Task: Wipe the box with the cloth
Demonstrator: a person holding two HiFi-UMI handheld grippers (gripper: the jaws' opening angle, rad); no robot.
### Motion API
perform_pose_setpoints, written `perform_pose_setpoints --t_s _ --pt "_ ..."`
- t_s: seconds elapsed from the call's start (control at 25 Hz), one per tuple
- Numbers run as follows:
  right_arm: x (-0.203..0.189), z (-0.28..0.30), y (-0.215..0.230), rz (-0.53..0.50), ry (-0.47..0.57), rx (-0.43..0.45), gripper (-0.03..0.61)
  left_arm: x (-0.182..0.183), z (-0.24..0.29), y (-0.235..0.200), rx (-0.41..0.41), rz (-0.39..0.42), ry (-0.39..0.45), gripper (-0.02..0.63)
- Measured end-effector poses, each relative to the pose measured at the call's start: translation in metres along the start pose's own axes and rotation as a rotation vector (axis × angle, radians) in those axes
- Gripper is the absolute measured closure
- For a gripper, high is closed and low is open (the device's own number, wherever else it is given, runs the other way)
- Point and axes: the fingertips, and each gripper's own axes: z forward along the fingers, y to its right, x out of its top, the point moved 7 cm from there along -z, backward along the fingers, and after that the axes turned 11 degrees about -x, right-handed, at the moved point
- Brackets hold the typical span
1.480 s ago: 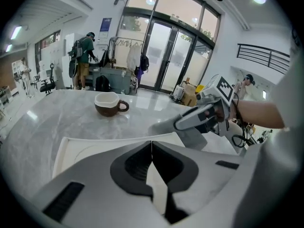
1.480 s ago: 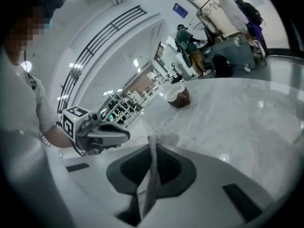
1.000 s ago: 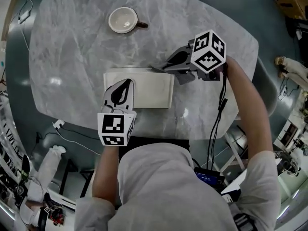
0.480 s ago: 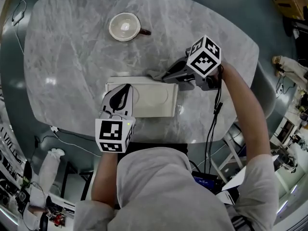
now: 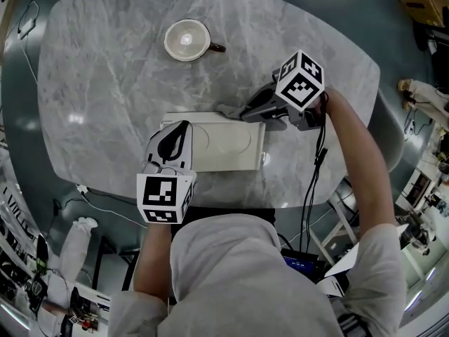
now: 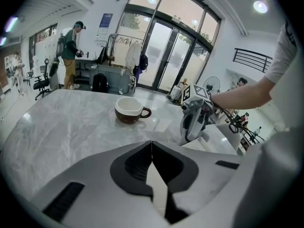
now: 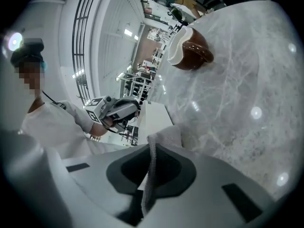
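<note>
Flat white box point(image 5: 228, 146) is seen on tabletop point(image 5: 105, 83), near its front edge. Cloth point(image 7: 166, 134) is clamped in R gripper point(image 5: 245, 111) jaws, at box's far edge. L gripper point(image 5: 181, 128) jaws are closed, nothing gripped, tips over box's left part. Cup point(image 5: 186, 39) is set well apart.

A rounded grey marble table point(image 5: 105, 83) carries a flat white box point(image 5: 228, 146), beneath the jaws of the left gripper point(image 5: 184, 123), and a brown-and-white cup point(image 5: 186, 39) well beyond them.
</note>
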Motion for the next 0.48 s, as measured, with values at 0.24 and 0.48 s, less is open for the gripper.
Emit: perform_pose_setpoints --t_s 0.24,0.48 --pt "0.013 0.005 -0.012 -0.079 -0.076 -0.020 0.545 0.000 -0.015 -0.007 0.023 -0.008 0.011 0.591" --pt "0.034 0.024 -0.023 -0.056 -0.057 0.014 0.545 -0.006 -0.029 -0.023 0.040 -0.026 0.028 0.591"
